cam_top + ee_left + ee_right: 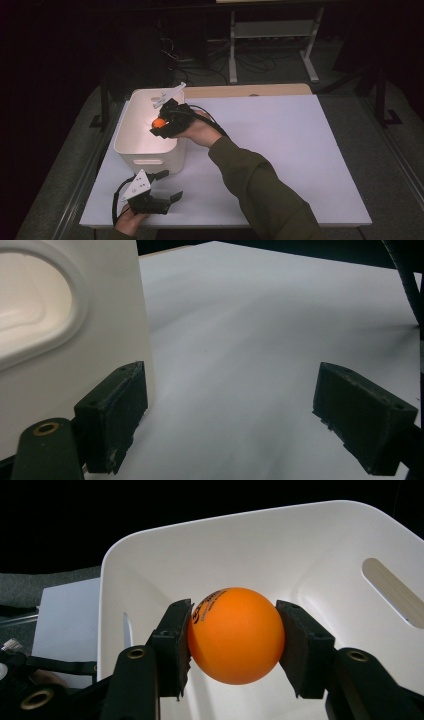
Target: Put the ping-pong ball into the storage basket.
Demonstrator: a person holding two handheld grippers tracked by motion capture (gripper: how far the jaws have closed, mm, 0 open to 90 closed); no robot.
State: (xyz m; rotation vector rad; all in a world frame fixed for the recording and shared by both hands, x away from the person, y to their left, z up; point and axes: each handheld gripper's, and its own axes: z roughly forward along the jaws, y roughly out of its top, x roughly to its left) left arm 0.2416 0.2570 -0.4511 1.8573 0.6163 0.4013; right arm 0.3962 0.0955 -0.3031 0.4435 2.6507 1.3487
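Above the white bin's (pixel 131 150) open mouth, the right tool (pixel 234 636) clamps an orange ball (pixel 235 637) directly over its hollow, while the left tool (pixel 165 186) rests wide open on the worktop (pixel 280 150).

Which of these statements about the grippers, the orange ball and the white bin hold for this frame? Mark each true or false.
1. The right gripper clamps a small orange ball. True.
2. The ball is over the white plastic bin. True.
3. The left gripper is shut on the bin's handle slot. False: it is open, holding nothing, beside the bin.
4. The bin stands at the right edge of the white table. False: it stands at the left.
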